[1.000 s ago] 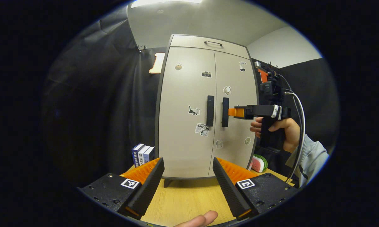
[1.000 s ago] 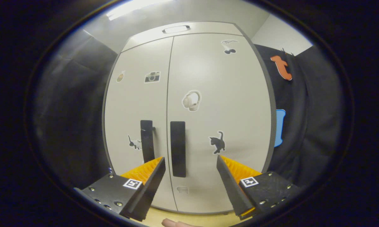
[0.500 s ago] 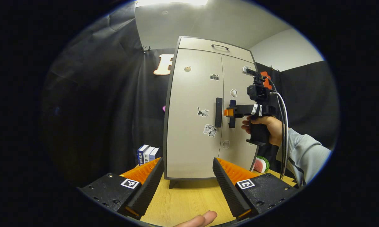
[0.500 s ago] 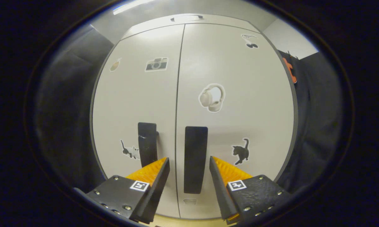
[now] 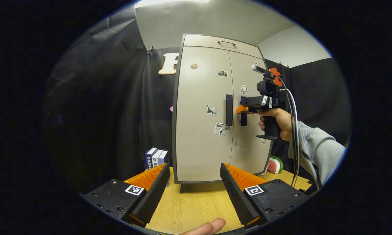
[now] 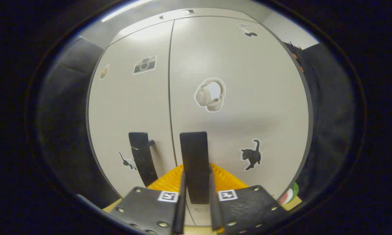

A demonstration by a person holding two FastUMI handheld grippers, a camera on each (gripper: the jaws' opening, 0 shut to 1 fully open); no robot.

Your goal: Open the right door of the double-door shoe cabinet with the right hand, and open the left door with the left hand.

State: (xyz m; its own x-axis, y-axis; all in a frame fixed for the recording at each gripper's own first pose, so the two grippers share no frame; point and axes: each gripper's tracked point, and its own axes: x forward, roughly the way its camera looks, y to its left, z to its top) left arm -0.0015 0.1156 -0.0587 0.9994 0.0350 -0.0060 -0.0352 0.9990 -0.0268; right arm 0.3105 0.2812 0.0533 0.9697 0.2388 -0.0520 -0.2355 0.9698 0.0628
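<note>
The double-door shoe cabinet (image 5: 215,107) is being seen standing upright on the wooden surface (image 5: 196,209), toward twelve o'clock in the left gripper view, with both doors lying flush and closed. The left door (image 5: 204,111) and the right door (image 5: 248,111) are each being shown with a black vertical handle near the middle seam. The right tool (image 6: 196,209) is being held at the right door's handle (image 6: 195,166); its two fingers are being pressed against either side of that handle, pinching it. In the left gripper view the same tool is being seen at about two o'clock, carried by a hand (image 5: 277,119) in a grey sleeve (image 5: 320,153). The left tool (image 5: 194,182) is being held spread wide above the surface, well apart from the left door's handle (image 5: 228,110). A row of books (image 5: 156,158) is being seen at the cabinet's nine o'clock side, and a watermelon-slice toy (image 5: 275,164) at its four o'clock corner.
</note>
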